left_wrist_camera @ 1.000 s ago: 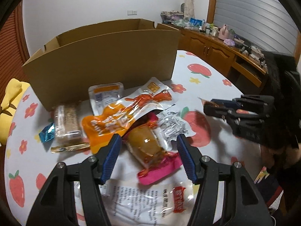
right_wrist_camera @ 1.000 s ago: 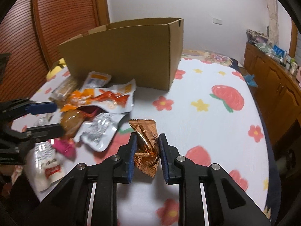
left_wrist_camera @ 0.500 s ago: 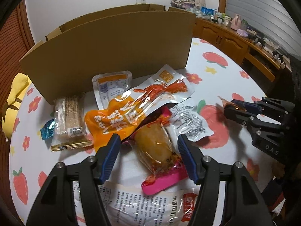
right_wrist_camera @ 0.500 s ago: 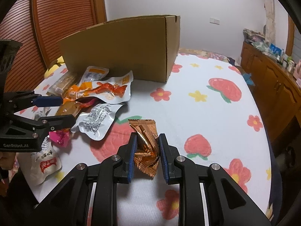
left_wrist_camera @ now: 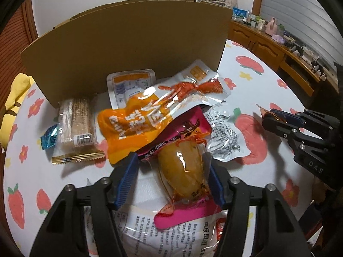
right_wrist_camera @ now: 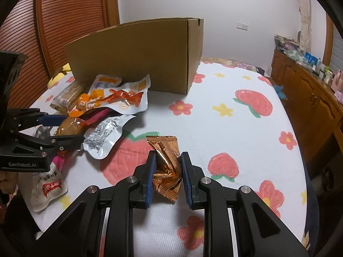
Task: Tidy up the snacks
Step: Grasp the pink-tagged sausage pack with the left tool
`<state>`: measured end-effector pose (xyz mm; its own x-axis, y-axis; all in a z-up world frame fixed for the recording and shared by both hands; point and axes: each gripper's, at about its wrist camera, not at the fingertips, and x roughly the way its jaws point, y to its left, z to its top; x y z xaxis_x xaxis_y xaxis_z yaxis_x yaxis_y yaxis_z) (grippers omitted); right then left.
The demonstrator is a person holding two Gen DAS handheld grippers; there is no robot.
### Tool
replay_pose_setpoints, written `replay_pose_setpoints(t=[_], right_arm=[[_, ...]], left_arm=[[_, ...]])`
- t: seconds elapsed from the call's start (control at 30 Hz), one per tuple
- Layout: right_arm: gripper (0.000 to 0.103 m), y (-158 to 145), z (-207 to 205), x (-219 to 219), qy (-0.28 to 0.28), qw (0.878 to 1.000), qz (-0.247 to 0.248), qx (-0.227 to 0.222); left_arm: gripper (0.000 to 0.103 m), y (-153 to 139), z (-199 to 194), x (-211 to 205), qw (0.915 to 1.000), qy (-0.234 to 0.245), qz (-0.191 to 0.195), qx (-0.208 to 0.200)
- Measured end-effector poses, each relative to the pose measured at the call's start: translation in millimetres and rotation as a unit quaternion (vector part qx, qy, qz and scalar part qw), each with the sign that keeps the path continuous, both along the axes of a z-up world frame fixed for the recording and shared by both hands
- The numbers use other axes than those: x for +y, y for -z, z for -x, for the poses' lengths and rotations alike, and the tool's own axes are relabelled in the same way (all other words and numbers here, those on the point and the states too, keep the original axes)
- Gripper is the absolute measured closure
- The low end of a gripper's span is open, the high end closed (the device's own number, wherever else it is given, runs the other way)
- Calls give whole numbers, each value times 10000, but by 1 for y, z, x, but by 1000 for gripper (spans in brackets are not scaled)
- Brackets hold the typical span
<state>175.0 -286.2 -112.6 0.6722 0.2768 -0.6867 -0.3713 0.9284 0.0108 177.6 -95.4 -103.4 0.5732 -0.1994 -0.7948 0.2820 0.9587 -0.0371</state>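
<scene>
Straddling a clear vacuum pack with a yellow-brown lump and a pink end (left_wrist_camera: 182,171) with the left gripper (left_wrist_camera: 171,182), blue pads (left_wrist_camera: 126,182) having just been closing in; right pad seeming to touch the pack's edge, left pad standing apart from it, so no grip yet. Lying just ahead of that gripper, partly over the pack: a large orange-and-silver foil pouch with a red print (left_wrist_camera: 154,115). Sitting to its right, a silver pouch with black print (left_wrist_camera: 225,137); to its left, a clear-wrapped brown grain bar (left_wrist_camera: 77,126) with a small blue wrapper (left_wrist_camera: 49,137) beside it. Lying under the gripper's fingers, a white pouch with a red label (left_wrist_camera: 171,233). Standing beyond the pile, a tall brown cardboard box (left_wrist_camera: 128,49), all of it on a table covered in a white cloth with strawberries and flowers (right_wrist_camera: 235,128). Pinching a crumpled copper-coloured foil wrapper (right_wrist_camera: 167,162) in the right gripper (right_wrist_camera: 167,177), pads pressing both sides, wrapper sticking out forward past the tips, over the cloth to the right of the pile.
</scene>
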Motion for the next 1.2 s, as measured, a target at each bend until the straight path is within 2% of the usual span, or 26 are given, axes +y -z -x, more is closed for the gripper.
replay_pose_setpoints(t=[0.1,0.33,0.37,0.4,0.67,1.03,1.2], right_arm=[[82,0,0,1,12,10000,14,-9],[82,1,0,0,44,10000,15,-11],[82,1,0,0,45,10000,16,-7],[82,1,0,0,46,10000,17,-10],[82,2,-1,-1,84,10000,30,0],[82,3,-1,-1,95,9999,37,3],[82,2,-1,-1,88,10000,38,7]], left_arm=[[52,-4,5,2,9999,27,1,-106],[54,-11,22,9,9995,43,225,-219],[61,-14,25,9,9993,62,271,-254],[62,-16,27,10,9991,54,292,-288],[64,-21,37,13,9988,87,270,-400],[64,-35,42,15,9968,147,492,-611],[64,-42,44,15,9963,118,432,-739]])
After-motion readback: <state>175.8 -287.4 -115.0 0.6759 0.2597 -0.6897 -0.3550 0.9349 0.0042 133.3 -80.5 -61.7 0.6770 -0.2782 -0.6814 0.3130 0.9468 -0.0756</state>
